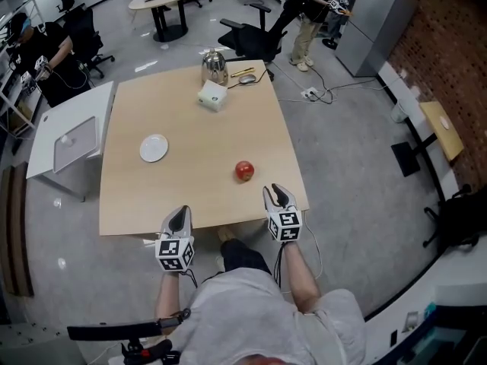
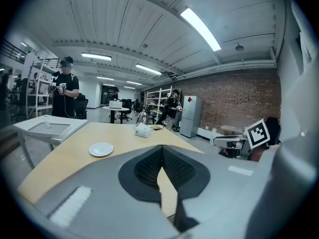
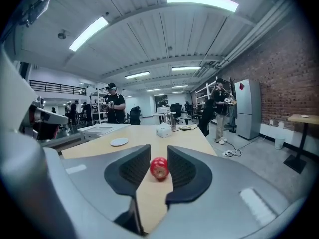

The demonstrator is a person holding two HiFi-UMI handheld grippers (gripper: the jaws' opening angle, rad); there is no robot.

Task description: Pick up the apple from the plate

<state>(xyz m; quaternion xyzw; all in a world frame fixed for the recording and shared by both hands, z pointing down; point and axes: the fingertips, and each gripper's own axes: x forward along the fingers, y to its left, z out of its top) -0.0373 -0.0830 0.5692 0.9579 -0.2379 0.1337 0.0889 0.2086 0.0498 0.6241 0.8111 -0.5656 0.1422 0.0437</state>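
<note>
The red apple (image 1: 243, 170) lies on the bare wooden table (image 1: 198, 196), well right of the empty white plate (image 1: 154, 147). My right gripper (image 1: 278, 194) hovers over the table's front edge, just near and right of the apple. In the right gripper view its jaws (image 3: 158, 147) stand partly apart, and the apple (image 3: 159, 168) shows ahead through the gap, untouched, with the plate (image 3: 119, 142) farther left. My left gripper (image 1: 180, 213) hangs at the front edge farther left, fingertips together and empty. The left gripper view (image 2: 160, 156) looks across the table at the plate (image 2: 101, 149).
A white tissue box (image 1: 213, 95) and a metal kettle (image 1: 214, 67) stand at the table's far side, with utensils (image 1: 245, 75) beside them. A white side table (image 1: 68, 139) stands to the left. People and office chairs are beyond.
</note>
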